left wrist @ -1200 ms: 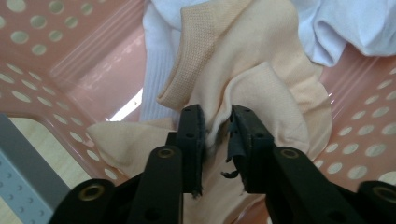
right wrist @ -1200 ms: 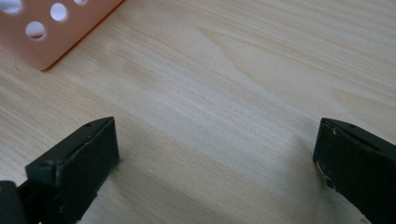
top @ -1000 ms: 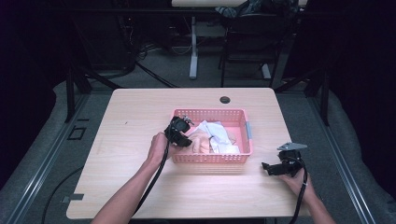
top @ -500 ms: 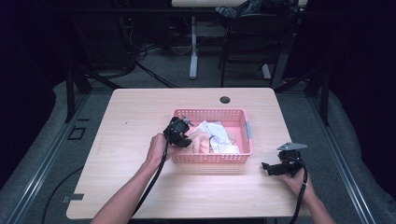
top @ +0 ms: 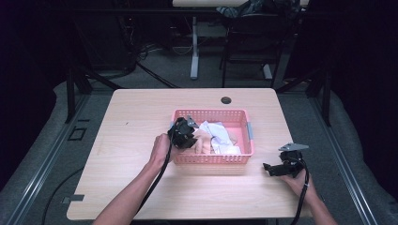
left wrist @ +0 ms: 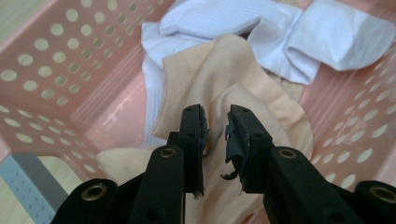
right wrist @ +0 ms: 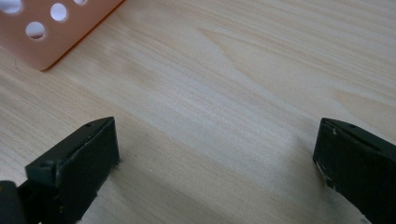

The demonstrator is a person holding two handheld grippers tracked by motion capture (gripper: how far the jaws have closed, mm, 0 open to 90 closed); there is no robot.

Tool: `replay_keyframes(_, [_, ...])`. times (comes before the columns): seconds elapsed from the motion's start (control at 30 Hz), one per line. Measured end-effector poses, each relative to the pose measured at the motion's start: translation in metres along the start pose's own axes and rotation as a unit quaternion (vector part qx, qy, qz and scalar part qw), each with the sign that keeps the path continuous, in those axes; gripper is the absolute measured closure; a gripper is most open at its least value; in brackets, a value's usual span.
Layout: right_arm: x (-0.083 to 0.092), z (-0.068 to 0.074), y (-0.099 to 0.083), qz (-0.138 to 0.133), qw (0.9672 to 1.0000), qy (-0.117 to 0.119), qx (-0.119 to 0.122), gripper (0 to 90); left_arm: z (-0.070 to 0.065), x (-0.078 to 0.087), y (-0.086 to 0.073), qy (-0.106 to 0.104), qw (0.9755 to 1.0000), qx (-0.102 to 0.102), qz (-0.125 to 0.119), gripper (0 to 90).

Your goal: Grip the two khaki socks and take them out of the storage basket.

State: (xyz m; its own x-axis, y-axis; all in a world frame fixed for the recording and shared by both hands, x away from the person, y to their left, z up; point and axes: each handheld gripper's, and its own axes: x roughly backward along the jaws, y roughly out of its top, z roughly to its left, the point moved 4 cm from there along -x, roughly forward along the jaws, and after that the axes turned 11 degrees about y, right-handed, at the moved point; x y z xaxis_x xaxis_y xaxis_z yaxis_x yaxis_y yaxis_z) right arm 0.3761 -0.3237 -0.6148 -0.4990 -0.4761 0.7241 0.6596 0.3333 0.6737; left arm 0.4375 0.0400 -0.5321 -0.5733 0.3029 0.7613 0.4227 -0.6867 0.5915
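Left gripper (top: 184, 133) sits over the near-left corner of the pink basket (top: 244, 117), pointing down into it. Largest thing is the wood table (top: 141, 112), w/ the basket about mid-table and a small dark round hole (top: 226, 100) beyond the basket's far rim. Inside the basket: a peach sock (left wrist: 243, 70) lies in the left half, partly over white socks (left wrist: 327, 32) bunched toward the middle and far side. Left gripper view shows the jaws a narrow gap apart, having just been closing; the peach sock is right under and behind them, but whether any fabric is actually pinched I cannot tell, since the gap looks clear at the tips. One pad (left wrist: 233, 144) is frayed, w/ loose bits hanging. A grey clip (left wrist: 28, 179) shows at the basket's rim near the lower left of that view. Right gripper (top: 280, 168) is to the right of the basket, off its near-right corner, low over bare table, held by the right hand (top: 300, 180). Its jaws stand wide apart w/ nothing between, only wood grain and a basket corner (right wrist: 42, 37) ahead.
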Motion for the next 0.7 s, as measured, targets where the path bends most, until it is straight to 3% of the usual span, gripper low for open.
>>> replay_keyframes(0.07, [0.000, 0.000, 0.000, 0.000, 1.0000, 0.000, 0.000, 0.0, -0.001, 0.001, 0.001, 0.001, 1.0000, -0.005, -0.002, 73.9])
replay_keyframes(0.17, [0.000, 0.000, 0.000, -0.001, 1.0000, -0.003, -0.001, 0.0, -0.001, -0.007, -0.003, -0.011, 0.9997, -0.007, 0.023, 73.8])
replay_keyframes(0.43, [0.000, 0.000, 0.000, -0.001, 1.0000, -0.002, -0.001, 0.0, -0.002, -0.017, -0.005, 0.006, 0.9988, -0.011, 0.048, 82.9])
replay_keyframes(0.7, [0.000, 0.000, 0.000, -0.001, 1.0000, -0.002, -0.001, 0.0, 0.000, -0.014, -0.006, 0.007, 0.9988, -0.007, 0.048, 89.4])
